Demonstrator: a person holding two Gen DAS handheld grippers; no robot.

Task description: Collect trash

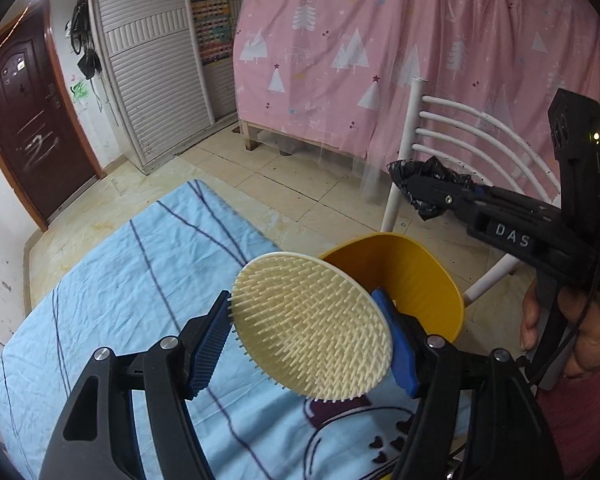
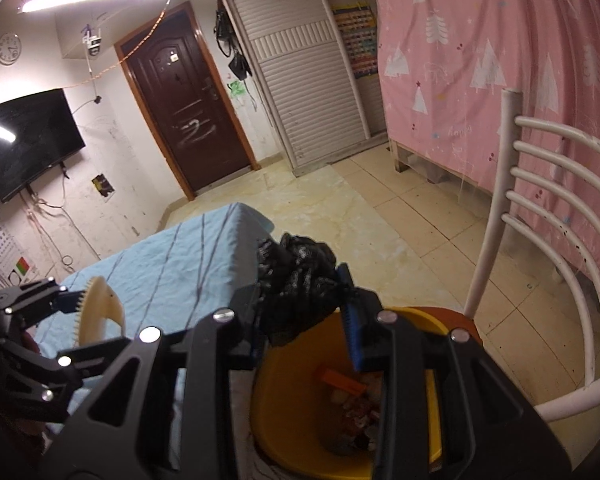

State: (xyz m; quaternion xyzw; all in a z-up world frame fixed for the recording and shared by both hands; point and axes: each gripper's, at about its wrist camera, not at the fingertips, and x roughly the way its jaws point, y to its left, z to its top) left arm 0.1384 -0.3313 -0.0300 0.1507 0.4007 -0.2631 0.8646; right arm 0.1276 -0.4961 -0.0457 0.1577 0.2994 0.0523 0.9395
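Only the right wrist view looks into the yellow bin (image 2: 284,432) (scraps at the bottom). The left gripper (image 1: 306,334) clamps a round cream brush (image 1: 312,326) edge-on, bristles facing back, above the bin (image 1: 416,276); the right gripper (image 2: 300,300) pinches a crumpled black bag (image 2: 296,284) over it

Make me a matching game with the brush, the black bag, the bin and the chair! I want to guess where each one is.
Things:
1. round brush
2. black bag
3. yellow bin
4. white chair

Places or states:
A. has trash inside
B. held in the left gripper
C. stands beside the pink curtain
D. held in the right gripper

Pairs: 1-B, 2-D, 3-A, 4-C
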